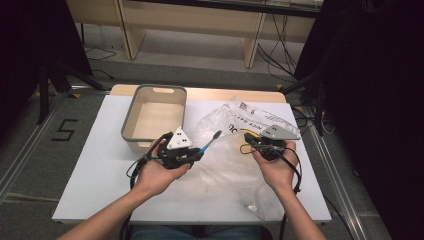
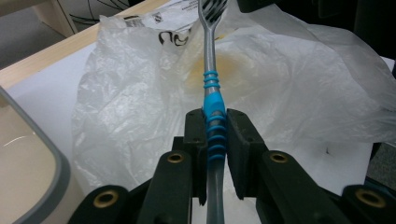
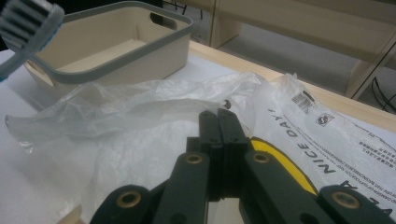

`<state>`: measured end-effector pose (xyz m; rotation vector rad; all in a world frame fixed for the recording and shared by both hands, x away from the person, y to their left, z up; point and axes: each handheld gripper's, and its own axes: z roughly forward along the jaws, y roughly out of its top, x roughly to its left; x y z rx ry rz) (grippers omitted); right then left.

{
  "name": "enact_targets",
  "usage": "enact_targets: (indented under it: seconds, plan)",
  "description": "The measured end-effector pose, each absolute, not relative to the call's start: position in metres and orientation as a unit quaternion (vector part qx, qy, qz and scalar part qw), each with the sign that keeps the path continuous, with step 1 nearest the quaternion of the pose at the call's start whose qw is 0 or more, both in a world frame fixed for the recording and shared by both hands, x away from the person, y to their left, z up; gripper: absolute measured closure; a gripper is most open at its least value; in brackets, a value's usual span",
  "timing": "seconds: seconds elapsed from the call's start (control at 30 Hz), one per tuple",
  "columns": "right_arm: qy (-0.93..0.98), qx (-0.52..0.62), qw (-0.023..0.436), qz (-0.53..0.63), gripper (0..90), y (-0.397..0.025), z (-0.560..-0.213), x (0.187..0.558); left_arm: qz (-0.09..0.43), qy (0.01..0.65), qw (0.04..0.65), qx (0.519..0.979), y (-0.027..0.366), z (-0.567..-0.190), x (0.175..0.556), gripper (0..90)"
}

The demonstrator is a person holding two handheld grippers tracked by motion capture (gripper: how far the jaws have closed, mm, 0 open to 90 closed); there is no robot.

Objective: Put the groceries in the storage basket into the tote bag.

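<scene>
A toothbrush point(image 1: 209, 144) with a blue and grey handle is clamped in my left gripper point(image 1: 199, 152), which is shut on the handle point(image 2: 212, 100); its bristled head points away over a crumpled clear plastic bag point(image 1: 225, 167). The brush head also appears at the upper left of the right gripper view point(image 3: 28, 21). My right gripper point(image 1: 248, 137) sits at the bag's upper right part, jaws pressed together with the bag's film point(image 3: 140, 126) gathered up at their tips point(image 3: 218, 116). The bag point(image 2: 289, 79) carries black print and a yellow patch.
A beige bin with a grey rim point(image 1: 155, 90) stands empty at the back left of the white table point(image 1: 100, 165), just behind my left gripper. Its rim point(image 2: 56, 168) is close on that gripper's left. Desk legs and cables lie beyond the table.
</scene>
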<state>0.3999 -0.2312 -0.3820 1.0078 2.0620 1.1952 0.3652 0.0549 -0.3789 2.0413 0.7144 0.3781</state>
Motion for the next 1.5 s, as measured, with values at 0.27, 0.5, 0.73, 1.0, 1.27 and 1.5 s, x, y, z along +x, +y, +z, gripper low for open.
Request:
enact_targets:
  seconds: [0.27, 0.5, 0.73, 1.0, 1.27, 1.5]
  plan:
    - [0.765, 0.376, 0.273, 0.447, 90.0, -0.231, -0.382, 0.400, 0.145, 0.277, 0.438, 0.843, 0.041, -0.392, 0.361, 78.5]
    - [0.766, 0.373, 0.273, 0.447, 90.0, -0.230, -0.381, 0.399, 0.141, 0.274, 0.425, 0.851, 0.032, -0.400, 0.361, 78.5]
    - [0.766, 0.372, 0.273, 0.448, 90.0, -0.229, -0.381, 0.399, 0.137, 0.271, 0.414, 0.858, 0.021, -0.408, 0.361, 78.5]
    - [0.766, 0.372, 0.272, 0.448, 90.0, -0.230, -0.380, 0.399, 0.137, 0.271, 0.396, 0.866, 0.007, -0.414, 0.366, 78.4]
    - [0.765, 0.373, 0.271, 0.449, 90.0, -0.230, -0.380, 0.399, 0.136, 0.283, 0.379, 0.870, -0.001, -0.420, 0.374, 78.4]
    - [0.765, 0.372, 0.271, 0.451, 90.0, -0.228, -0.379, 0.398, 0.131, 0.294, 0.367, 0.873, -0.009, -0.419, 0.380, 78.4]
